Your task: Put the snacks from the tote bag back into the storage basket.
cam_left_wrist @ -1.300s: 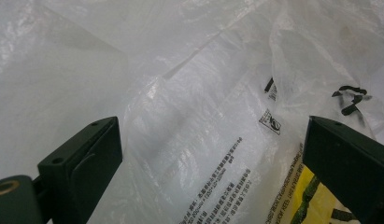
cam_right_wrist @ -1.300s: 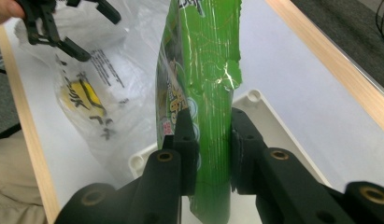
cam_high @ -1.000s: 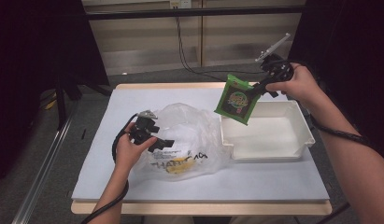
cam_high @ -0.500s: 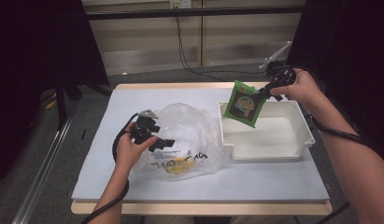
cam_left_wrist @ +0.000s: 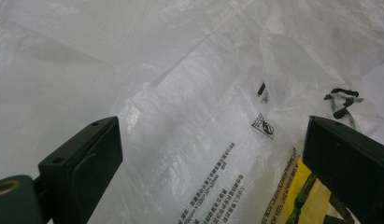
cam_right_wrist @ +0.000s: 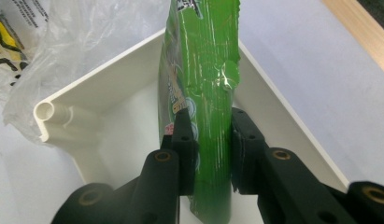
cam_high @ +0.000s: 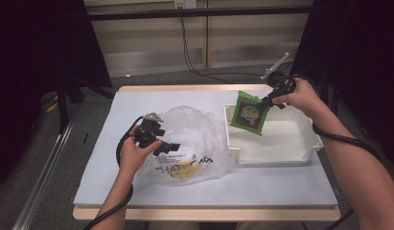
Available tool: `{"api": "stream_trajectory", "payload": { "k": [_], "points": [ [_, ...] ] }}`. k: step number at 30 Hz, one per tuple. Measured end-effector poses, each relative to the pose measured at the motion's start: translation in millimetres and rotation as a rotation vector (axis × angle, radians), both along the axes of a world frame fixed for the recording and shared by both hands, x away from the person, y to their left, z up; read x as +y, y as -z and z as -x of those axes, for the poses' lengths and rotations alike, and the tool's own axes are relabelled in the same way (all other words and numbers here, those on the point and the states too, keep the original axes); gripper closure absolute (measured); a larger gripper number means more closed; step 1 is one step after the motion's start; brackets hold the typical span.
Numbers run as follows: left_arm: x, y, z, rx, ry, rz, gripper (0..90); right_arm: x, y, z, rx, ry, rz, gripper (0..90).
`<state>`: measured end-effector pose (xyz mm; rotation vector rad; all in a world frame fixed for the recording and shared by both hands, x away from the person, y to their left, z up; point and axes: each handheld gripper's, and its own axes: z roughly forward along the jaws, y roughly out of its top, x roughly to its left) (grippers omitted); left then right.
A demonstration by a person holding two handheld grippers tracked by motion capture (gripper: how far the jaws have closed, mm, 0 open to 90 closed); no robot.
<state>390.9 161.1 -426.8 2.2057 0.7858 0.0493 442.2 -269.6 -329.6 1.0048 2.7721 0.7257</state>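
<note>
In the high view, the right gripper (cam_high: 267,100), at the upper right of the frame, gripped a flat green foil snack packet (cam_high: 249,114) hanging over the left end of the white rectangular plastic tray (cam_high: 305,152); the left gripper (cam_high: 169,145), left of centre, rested on the crumpled clear plastic bag (cam_high: 194,136), something yellow showing inside; I judged the packet's move about half done, its release into the tray left.

In the left gripper view, the jaws stood wide apart over the bag (cam_left_wrist: 180,116), pinching nothing.

In the right gripper view, the jaws clamped the packet (cam_right_wrist: 203,70) above the tray's corner (cam_right_wrist: 101,79).
</note>
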Motion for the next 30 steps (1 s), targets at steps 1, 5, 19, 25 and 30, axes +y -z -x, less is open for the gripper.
{"api": "stream_trajectory", "payload": {
  "k": [1,5,19,25,30],
  "points": [
    [-0.5,0.1,0.1,-0.001,0.002,0.003,4.8,0.1,2.1,-1.3,0.002,-0.003,0.0,74.7],
    [-1.7,-1.0,0.5,0.002,0.006,-0.015,4.8,0.3,8.5,-7.3,0.004,-0.007,0.003,74.5],
    [-4.1,1.4,-0.2,0.005,0.0,-0.008,5.0,-2.2,31.6,-25.5,0.028,-0.023,0.017,73.9],
    [-4.2,1.8,-1.1,0.007,-0.005,-0.015,5.0,3.5,34.3,-37.6,0.024,-0.048,0.018,71.7],
    [-4.4,2.8,-2.8,0.007,-0.003,-0.021,5.0,4.1,37.9,-49.6,0.02,-0.057,0.02,71.2]
  ]
}}
